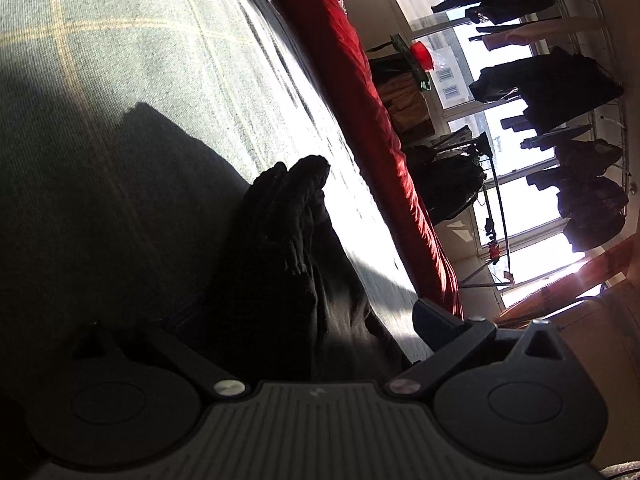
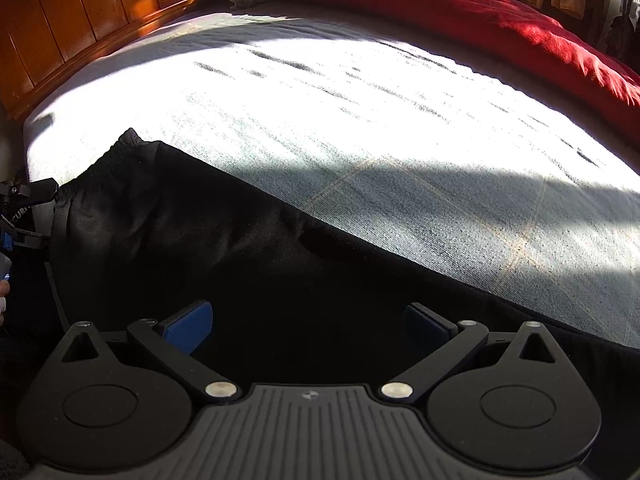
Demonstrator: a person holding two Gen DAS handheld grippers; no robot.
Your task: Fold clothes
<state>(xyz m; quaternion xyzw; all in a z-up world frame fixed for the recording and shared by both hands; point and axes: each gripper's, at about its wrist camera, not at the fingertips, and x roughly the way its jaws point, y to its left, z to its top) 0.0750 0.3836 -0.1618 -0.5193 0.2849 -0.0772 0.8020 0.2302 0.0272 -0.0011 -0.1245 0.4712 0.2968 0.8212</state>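
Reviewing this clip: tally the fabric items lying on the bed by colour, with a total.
Black: 1, the black elastic-waist garment
Red: 1, the rumpled red blanket
Pale grey: 1, the grey woven bedsheet with yellow stripes
Total: 3

A pair of black trousers [image 2: 224, 240] lies spread along the near edge of the bed, the smooth, slightly shiny cloth mostly flat and half in shade. The gathered elastic waistband [image 2: 100, 160] sits at the far left end, near the bed's side. From the left wrist view, that bunched, ribbed band [image 1: 292, 208] rises in a rumpled ridge.
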